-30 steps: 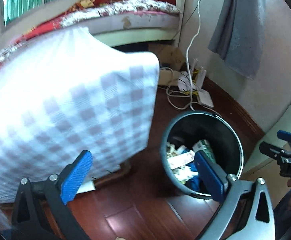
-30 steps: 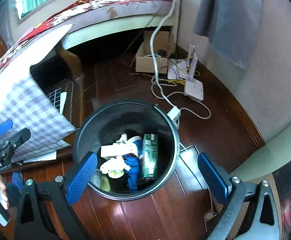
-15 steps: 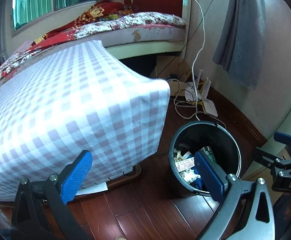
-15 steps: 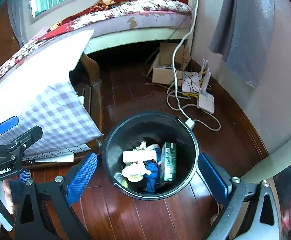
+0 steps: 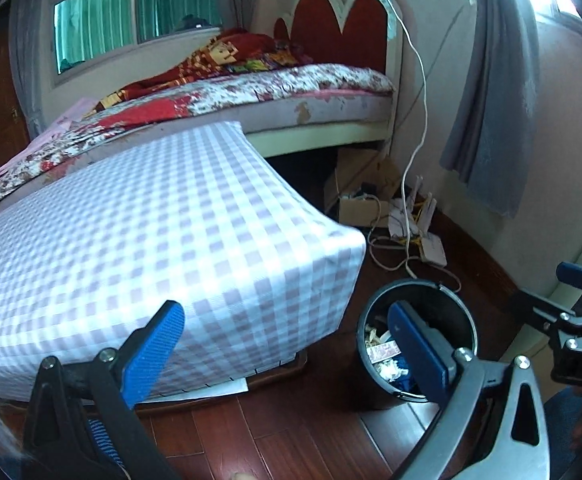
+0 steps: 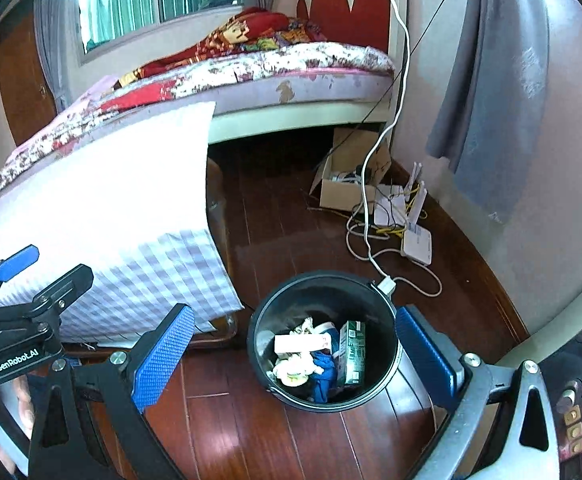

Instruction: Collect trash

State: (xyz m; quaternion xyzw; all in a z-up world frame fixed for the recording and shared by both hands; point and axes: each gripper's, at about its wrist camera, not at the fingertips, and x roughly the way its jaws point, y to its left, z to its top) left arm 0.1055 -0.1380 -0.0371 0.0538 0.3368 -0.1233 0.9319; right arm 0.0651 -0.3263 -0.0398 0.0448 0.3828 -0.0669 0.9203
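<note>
A black round trash bin (image 6: 383, 384) stands on the wooden floor, holding a green carton (image 6: 351, 352), a white box, crumpled paper and blue cloth. It also shows in the left wrist view (image 5: 465, 320). My right gripper (image 6: 291, 356) is open and empty, high above the bin. My left gripper (image 5: 287, 348) is open and empty, over the edge of a low table with a checked cloth (image 5: 151, 248), left of the bin. Each gripper shows at the edge of the other's view.
A bed (image 6: 275, 68) stands behind. A cardboard box (image 6: 347, 184), white routers (image 6: 417, 240) and loose cables (image 6: 371, 240) lie by the wall on the right. A grey curtain (image 6: 491, 80) hangs there. A white cable ends at the bin's rim.
Both grippers have risen and pulled back from the bin, which now looks smaller and lower. More of the bed and table has come into view. Both stay open.
</note>
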